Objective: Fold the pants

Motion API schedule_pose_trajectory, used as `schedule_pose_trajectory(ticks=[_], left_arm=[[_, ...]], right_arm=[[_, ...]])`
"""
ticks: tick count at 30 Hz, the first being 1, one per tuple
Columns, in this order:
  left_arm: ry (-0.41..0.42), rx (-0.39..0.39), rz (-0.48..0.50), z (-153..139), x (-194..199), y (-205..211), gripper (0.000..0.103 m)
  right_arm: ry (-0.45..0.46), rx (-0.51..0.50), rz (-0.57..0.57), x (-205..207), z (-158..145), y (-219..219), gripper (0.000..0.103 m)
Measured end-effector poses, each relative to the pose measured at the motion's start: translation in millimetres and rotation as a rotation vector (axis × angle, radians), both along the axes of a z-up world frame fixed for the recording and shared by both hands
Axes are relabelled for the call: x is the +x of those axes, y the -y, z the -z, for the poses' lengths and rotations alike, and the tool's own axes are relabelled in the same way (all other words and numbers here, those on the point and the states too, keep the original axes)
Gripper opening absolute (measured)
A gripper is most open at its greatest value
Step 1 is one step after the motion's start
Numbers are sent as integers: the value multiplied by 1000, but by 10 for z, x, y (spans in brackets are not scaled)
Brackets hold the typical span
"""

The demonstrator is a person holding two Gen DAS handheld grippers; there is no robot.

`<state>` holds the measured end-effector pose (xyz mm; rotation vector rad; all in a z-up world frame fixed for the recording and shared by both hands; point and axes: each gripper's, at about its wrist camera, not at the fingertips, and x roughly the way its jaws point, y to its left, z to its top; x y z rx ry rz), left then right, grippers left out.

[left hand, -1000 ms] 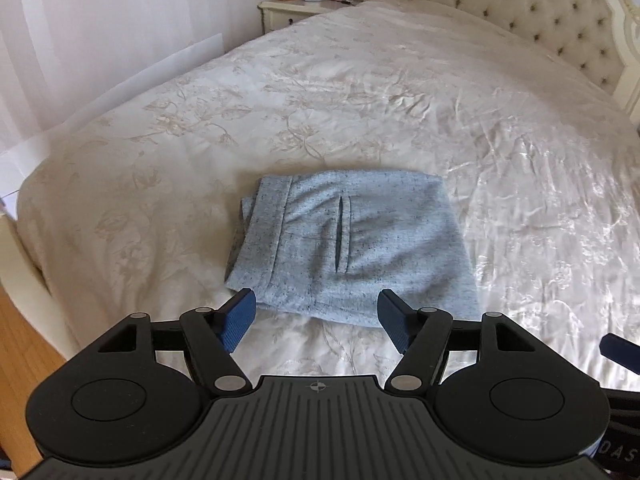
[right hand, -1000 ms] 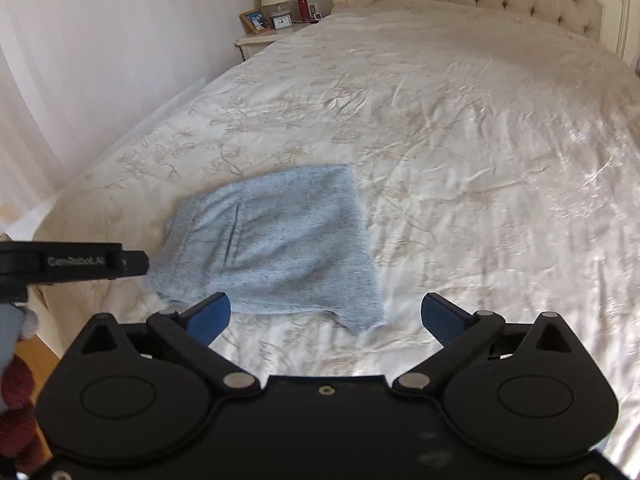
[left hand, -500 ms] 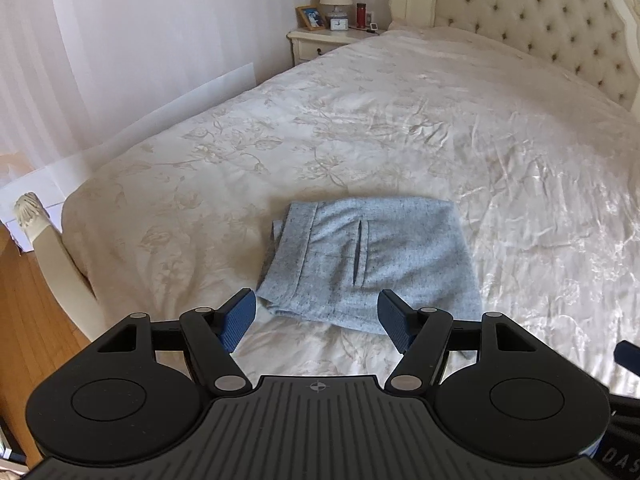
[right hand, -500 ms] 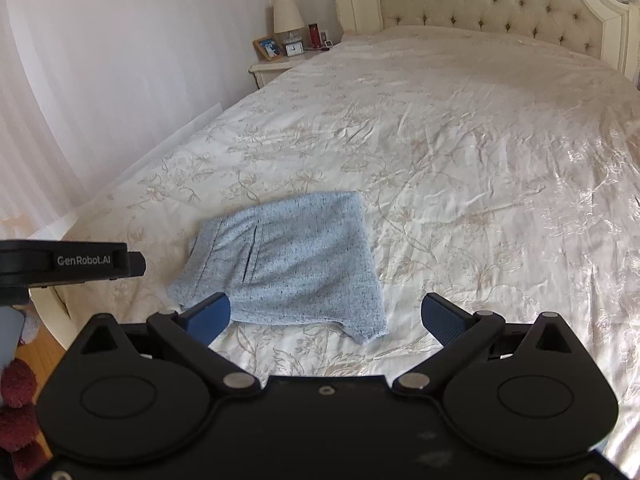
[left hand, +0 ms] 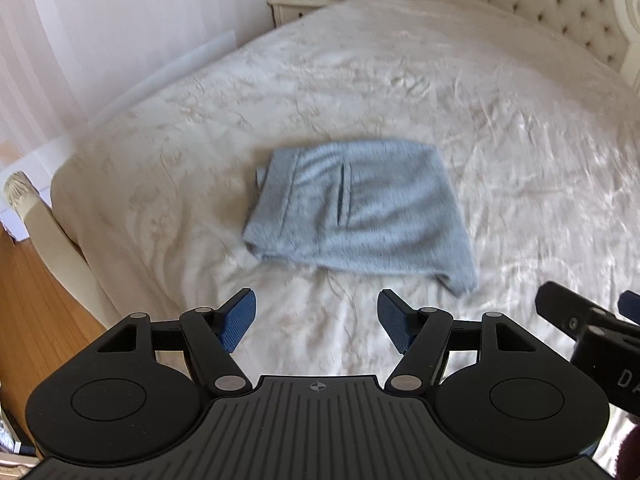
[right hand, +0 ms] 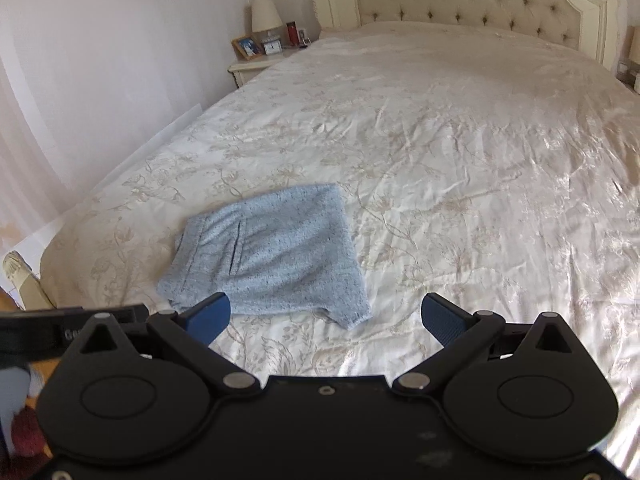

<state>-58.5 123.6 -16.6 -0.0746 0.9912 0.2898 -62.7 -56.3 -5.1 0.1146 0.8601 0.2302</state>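
Note:
The light blue pants (left hand: 356,212) lie folded into a compact rectangle on the cream bedspread, near the bed's foot. They also show in the right wrist view (right hand: 268,256). My left gripper (left hand: 316,322) is open and empty, held back from the pants' near edge. My right gripper (right hand: 326,316) is open and empty, also short of the pants, with its left fingertip (right hand: 210,314) overlapping the near edge in view. The right gripper's body shows at the right edge of the left wrist view (left hand: 588,328).
The bed (right hand: 460,168) has a tufted headboard (right hand: 472,4) at the far end. A nightstand (right hand: 256,66) with a lamp, photo frame and clock stands at the far left. A wall runs along the left. Wooden floor (left hand: 36,296) and a bedpost (left hand: 24,196) lie at the lower left.
Both grippers have pulled back and away from the pants, which now sit farther off in both views. The pants have not moved. Both grippers stay open.

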Motion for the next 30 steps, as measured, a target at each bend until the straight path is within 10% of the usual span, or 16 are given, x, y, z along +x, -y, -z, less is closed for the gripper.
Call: schedule_pose_trajectory(ticks=[30], left_arm=[[-113, -34, -11, 146, 29, 14, 66]], right_arm=[[-103, 4, 5, 116, 141, -3, 103]])
